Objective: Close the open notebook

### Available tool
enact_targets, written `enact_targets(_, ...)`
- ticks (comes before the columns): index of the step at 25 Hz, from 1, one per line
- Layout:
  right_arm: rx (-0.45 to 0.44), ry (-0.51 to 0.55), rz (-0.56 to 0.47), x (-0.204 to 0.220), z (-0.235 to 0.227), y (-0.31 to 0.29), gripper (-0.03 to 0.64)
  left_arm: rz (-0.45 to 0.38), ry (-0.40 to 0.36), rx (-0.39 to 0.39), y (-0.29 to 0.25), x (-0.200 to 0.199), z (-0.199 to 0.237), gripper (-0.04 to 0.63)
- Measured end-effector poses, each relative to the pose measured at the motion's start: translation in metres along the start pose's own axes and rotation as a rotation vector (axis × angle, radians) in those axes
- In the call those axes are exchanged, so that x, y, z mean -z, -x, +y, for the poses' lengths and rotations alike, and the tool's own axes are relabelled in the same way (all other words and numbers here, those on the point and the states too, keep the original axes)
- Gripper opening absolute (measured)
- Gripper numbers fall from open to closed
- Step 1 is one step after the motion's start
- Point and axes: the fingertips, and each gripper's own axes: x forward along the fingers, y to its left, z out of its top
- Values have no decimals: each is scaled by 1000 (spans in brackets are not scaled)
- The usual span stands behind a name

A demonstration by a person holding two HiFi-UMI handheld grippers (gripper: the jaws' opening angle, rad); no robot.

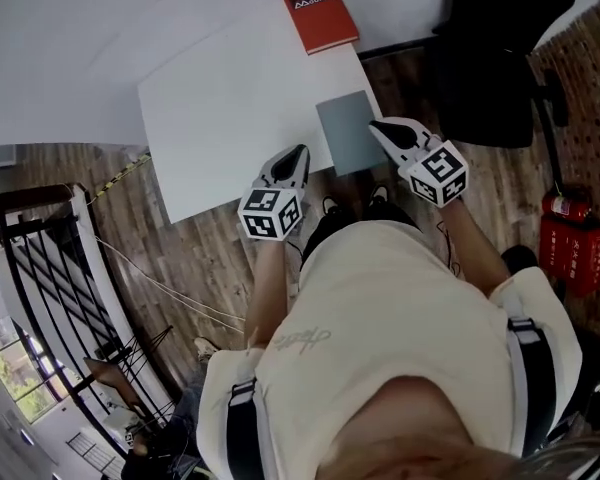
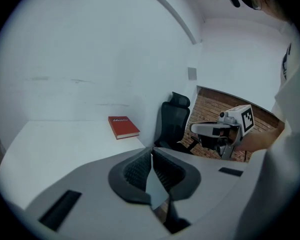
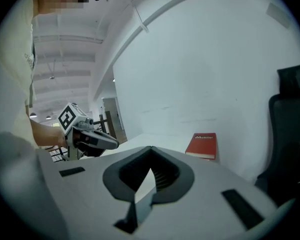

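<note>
Up in the head view, a red notebook (image 1: pixel 321 16) is lying flat and closed at the far corner of a white table (image 1: pixel 230 98), close to the wall. A grey sheet (image 1: pixel 350 131) is lying at the near edge of the table. The left gripper (image 1: pixel 299 152) is hanging over that near edge, and its two fingers are pressing together with nothing between them. The right gripper (image 1: pixel 379 126) is hanging just beside the grey sheet, and its tips are touching too. Both grippers are well apart from the notebook. A black chair (image 1: pixel 490 68) is standing to the right of the table.

Next, in the left gripper view, the two dark jaws are meeting at the tips and holding nothing. The closed notebook is showing far ahead on the table, near the wall. The chair is standing behind it to the right, and the right gripper is sticking in from the right side.

Last, in the right gripper view, the jaws are pressing together at the tips and are empty. The notebook is lying ahead to the right, cover up, and the left gripper is showing at the left.
</note>
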Motion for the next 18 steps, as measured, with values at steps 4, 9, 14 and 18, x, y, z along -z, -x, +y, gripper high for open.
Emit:
enact_targets(4,-2,60,-6,-24,9,-5,8,-55,20,-34,15,-14,12,28)
enact_targets(9,-3,148,-64,-64,18,-9,8,-111,-9,-65,30,-37,22,28)
enact_targets(14,9,189,-120,-96,24,-3,8,-140,-96,-101,49,-65,30,28)
enact_targets(18,21,212,-155,-115,24,-1,8,-168,-162,-123,57,-90,34,28)
